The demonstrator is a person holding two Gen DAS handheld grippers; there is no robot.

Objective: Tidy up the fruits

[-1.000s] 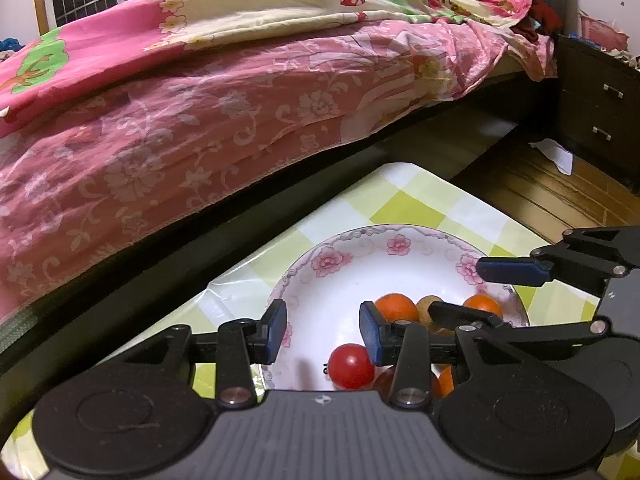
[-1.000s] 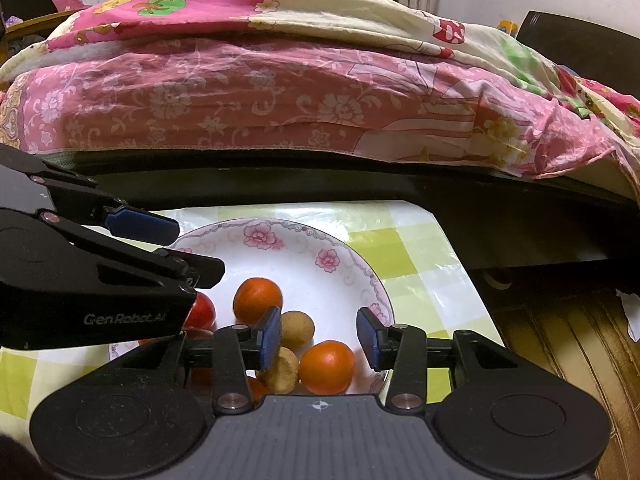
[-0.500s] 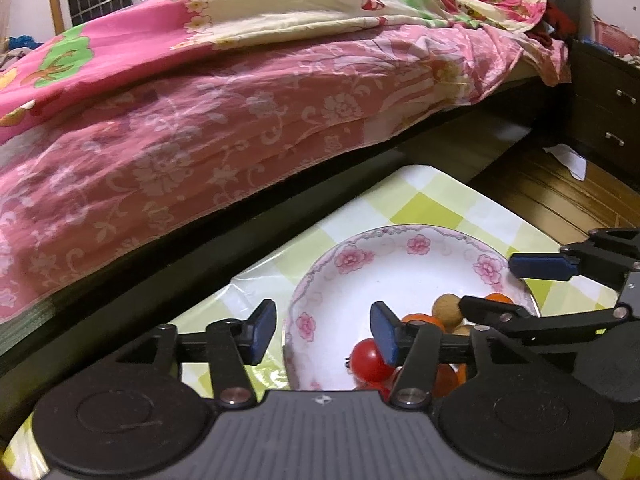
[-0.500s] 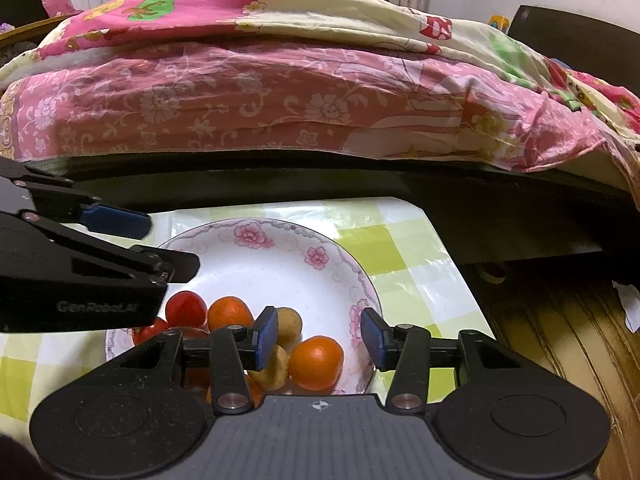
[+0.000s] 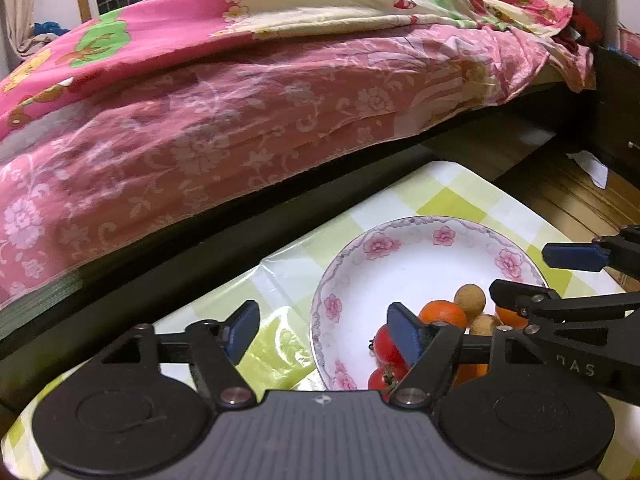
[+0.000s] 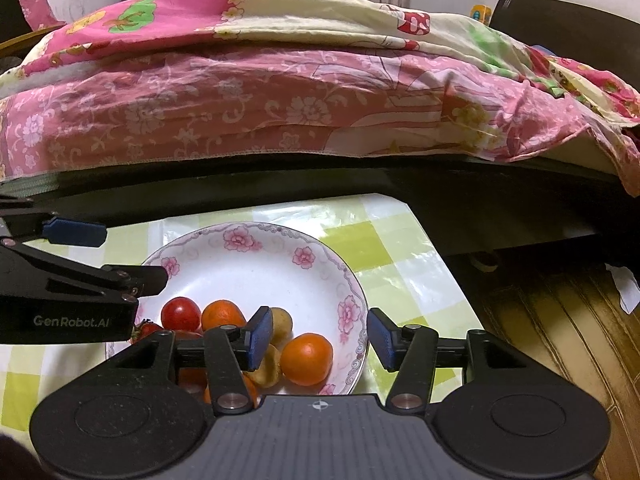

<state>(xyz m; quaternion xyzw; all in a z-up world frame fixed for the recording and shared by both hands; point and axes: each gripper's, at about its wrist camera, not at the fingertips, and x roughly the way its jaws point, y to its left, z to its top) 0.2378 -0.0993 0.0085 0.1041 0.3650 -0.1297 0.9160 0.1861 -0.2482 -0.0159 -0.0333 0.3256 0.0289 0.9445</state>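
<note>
We judged the main risk to be a knock: the fruits sat heaped at the near edge of the shallow white porcelain plate with pink flower sprays (image 6: 256, 268), and the round glossy orange tangerine (image 6: 306, 358) lay close to the rim, so a careless pass of a finger could roll it off onto the worktop covered with a green-and-white checked plastic cloth (image 6: 384, 248) and from there to the brown wooden floor (image 6: 560, 320). The right hand-held gripper (image 6: 319, 338) hung released and empty, its blue pads framing that tangerine and the rim, and the small tan longan-like fruit (image 6: 281, 322) lay just beside its left pad. The left hand-held gripper (image 5: 322, 332) was likewise released, holding nothing, and straddled the plate's left rim, with the smooth red cherry tomatoes (image 5: 386, 350) behind its right pad. The two tools stood near each other over the pile, so we also feared a clash between them. Compared with a second earlier, both had drawn back from the plate, the left one had shifted leftwards off the fruit, and its fingers had spread wider.
</note>
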